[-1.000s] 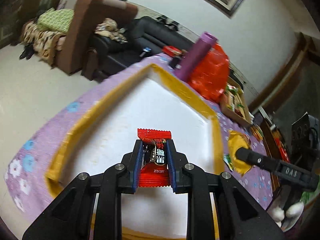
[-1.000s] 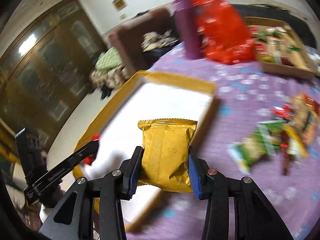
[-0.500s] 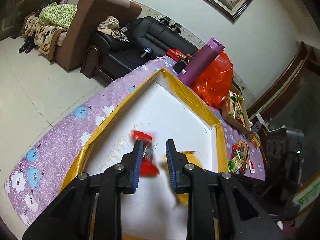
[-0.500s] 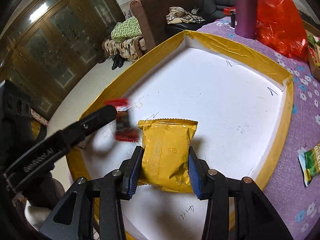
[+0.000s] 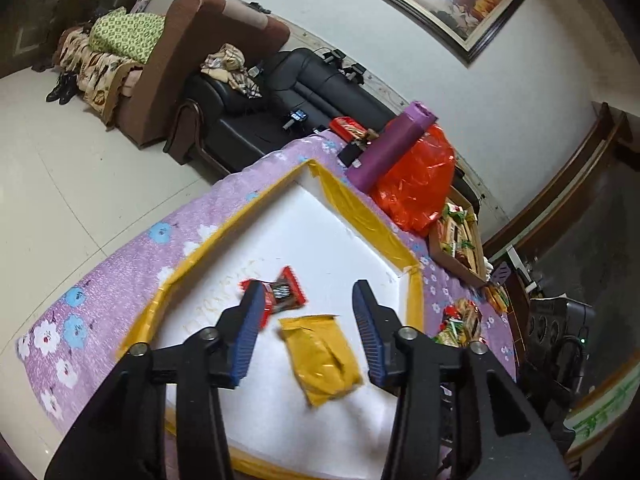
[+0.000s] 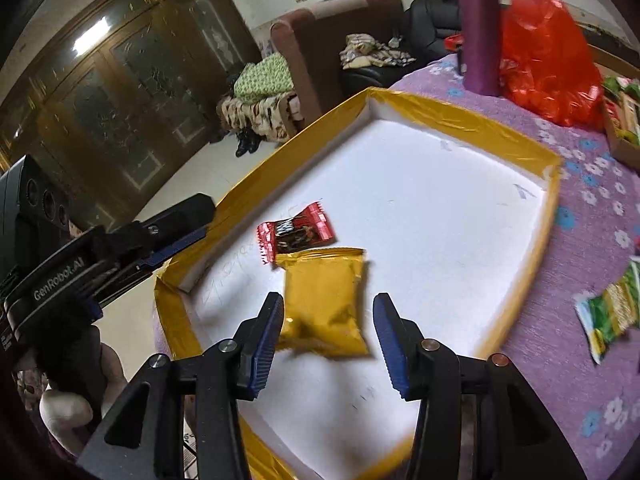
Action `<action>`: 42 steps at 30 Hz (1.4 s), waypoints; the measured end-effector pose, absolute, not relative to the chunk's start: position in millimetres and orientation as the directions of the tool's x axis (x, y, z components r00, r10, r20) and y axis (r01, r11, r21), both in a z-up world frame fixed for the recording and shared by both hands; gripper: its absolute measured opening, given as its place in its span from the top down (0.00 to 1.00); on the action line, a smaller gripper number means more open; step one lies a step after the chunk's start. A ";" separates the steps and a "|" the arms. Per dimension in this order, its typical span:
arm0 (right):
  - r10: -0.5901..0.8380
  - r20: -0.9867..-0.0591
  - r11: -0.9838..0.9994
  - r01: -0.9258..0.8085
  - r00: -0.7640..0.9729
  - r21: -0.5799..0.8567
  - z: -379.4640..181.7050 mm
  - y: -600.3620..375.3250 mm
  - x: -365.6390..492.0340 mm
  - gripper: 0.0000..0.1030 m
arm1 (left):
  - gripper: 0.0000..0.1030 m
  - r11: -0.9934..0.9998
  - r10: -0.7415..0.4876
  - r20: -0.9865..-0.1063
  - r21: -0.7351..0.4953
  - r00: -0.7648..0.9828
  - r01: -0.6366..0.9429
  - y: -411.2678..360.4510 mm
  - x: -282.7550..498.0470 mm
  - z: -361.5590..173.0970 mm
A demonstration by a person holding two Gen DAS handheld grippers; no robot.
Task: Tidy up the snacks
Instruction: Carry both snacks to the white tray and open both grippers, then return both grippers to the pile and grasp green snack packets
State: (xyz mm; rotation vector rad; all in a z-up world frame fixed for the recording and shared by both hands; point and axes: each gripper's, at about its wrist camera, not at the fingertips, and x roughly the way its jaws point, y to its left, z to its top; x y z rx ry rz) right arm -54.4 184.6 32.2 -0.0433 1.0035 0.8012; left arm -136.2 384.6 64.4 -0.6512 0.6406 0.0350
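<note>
A red snack packet (image 5: 286,294) (image 6: 298,234) and a yellow snack packet (image 5: 320,358) (image 6: 324,300) lie side by side on the white floor of a yellow-rimmed tray (image 5: 360,216) (image 6: 460,120). My left gripper (image 5: 306,334) is open and empty above them; it also shows in the right wrist view (image 6: 176,232). My right gripper (image 6: 326,340) is open and empty, just behind the yellow packet.
The tray sits on a purple flowered tablecloth (image 5: 120,272). A purple bottle (image 6: 478,28) and an orange plastic bag (image 6: 548,56) stand behind the tray. Loose snacks (image 5: 460,320) (image 6: 612,308) lie to its right, by a wooden box of snacks (image 5: 460,236).
Both grippers have opened and let go. The red packet and the yellow packet have dropped onto the tray floor. Both grippers have drawn back.
</note>
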 end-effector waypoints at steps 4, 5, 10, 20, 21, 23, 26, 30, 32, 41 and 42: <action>0.600 -0.736 0.734 -0.580 0.312 0.353 39.7 146.5 -52.7 0.51 | 0.54 0.818 -0.172 -0.567 -0.538 0.806 -0.204 363.5 -135.9 76.1; 0.604 -0.728 0.740 -0.567 0.324 0.362 42.0 133.8 -51.4 0.51 | 0.54 0.822 -0.174 -0.566 -0.534 0.806 -0.197 356.9 -136.5 79.5; 0.587 -0.690 0.796 -0.456 0.423 0.398 48.6 48.3 -41.9 0.48 | 0.43 0.832 -0.167 -0.567 -0.520 0.807 -0.193 333.7 -138.7 88.9; 0.413 -0.700 0.895 -0.118 0.583 0.430 30.2 -143.4 -17.1 0.45 | 0.43 0.884 -0.258 -0.615 -0.461 0.745 -0.074 247.0 -110.5 90.5; 0.400 -0.699 0.897 -0.098 0.592 0.431 30.4 -154.7 -15.5 0.45 | 0.43 0.885 -0.272 -0.621 -0.461 0.735 -0.062 238.6 -107.2 88.9; 0.390 -0.698 0.897 -0.078 0.600 0.435 31.6 -170.4 -10.2 0.44 | 0.43 0.888 -0.301 -0.638 -0.459 0.708 -0.036 219.9 -99.4 83.5; 0.399 -0.700 0.896 -0.092 0.593 0.434 31.8 -167.0 -4.6 0.42 | 0.43 0.900 -0.323 -0.666 -0.436 0.672 0.001 197.0 -90.7 76.4; 0.424 -0.716 0.903 -0.197 0.555 0.382 24.6 -130.6 12.9 0.39 | 0.43 0.922 -0.324 -0.712 -0.385 0.623 0.039 177.7 -82.2 68.4; 0.417 -0.726 0.909 -0.255 0.547 0.330 21.8 -107.4 21.3 0.40 | 0.43 0.932 -0.318 -0.731 -0.357 0.604 0.059 171.3 -79.4 66.2; 0.376 -0.763 0.907 -0.379 0.526 0.186 -5.1 -57.2 43.3 0.43 | 0.43 0.954 -0.298 -0.778 -0.269 0.554 0.136 146.7 -49.4 57.3; 0.384 -0.762 0.903 -0.382 0.521 0.193 -6.7 -57.0 43.5 0.49 | 0.43 0.954 -0.296 -0.783 -0.264 0.546 0.139 143.4 -43.8 55.7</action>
